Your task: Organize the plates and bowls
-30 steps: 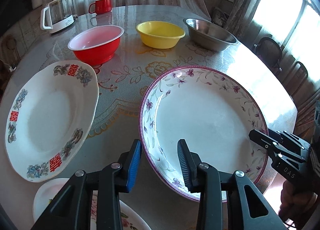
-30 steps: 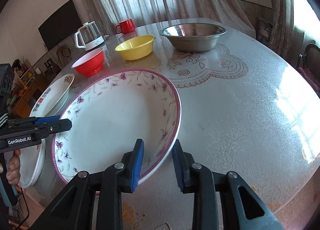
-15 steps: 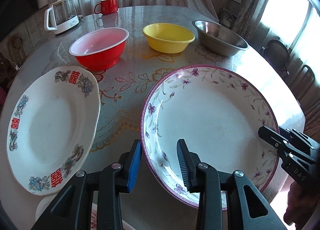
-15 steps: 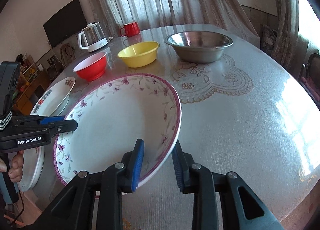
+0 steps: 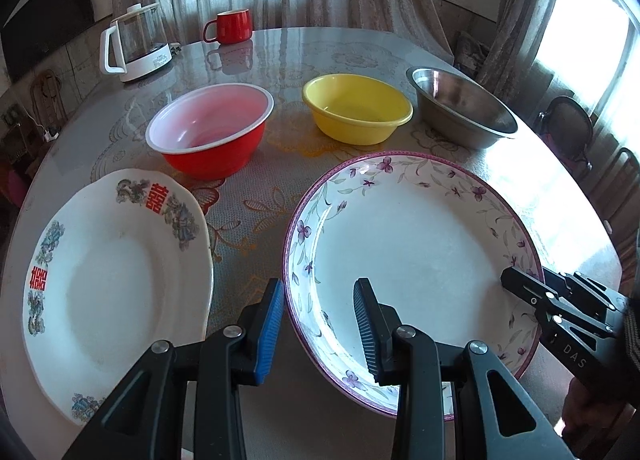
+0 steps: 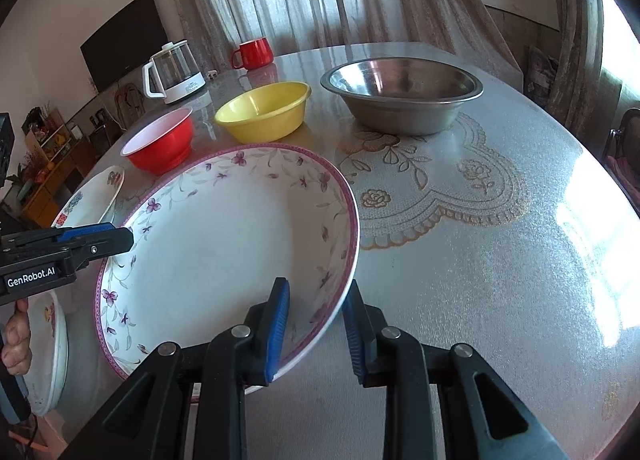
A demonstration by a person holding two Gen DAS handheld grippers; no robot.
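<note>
Round table [image 5: 280, 48], covered by a glossy cloth with a gold lace pattern, bearing all items listed. Floral plate [image 5: 420, 260], the largest dish, white with a purple rim and small purple flowers; it sits at the near edge of the table, tilted in the right wrist view, with its right rim raised. White plate [image 5: 112, 284], with red characters and blue-green motifs, just left of the floral plate and apart from it; in the right wrist view it lies behind the left gripper, and a further pale plate [image 6: 50, 348] shows lower at the left edge. Steel bowl [image 5: 460, 108], far right. Red bowl [image 5: 208, 136], white inside, behind the white plate. Yellow bowl [image 5: 356, 108], between the red and steel bowls; the 3 bowls stand apart in a row. Kettle [image 5: 136, 44], clear with a white base and handle, at the far left edge. Red mug [image 5: 232, 26], beside the kettle at the far edge. Left gripper [image 5: 318, 324]: jaws apart, straddling the near-left rim of the floral plate, 1 finger outside and 1 over the well; no clamping visible. Right gripper [image 6: 316, 328]: jaws apart, straddling the plate's right rim, blue pads on either side with gaps showing.
</note>
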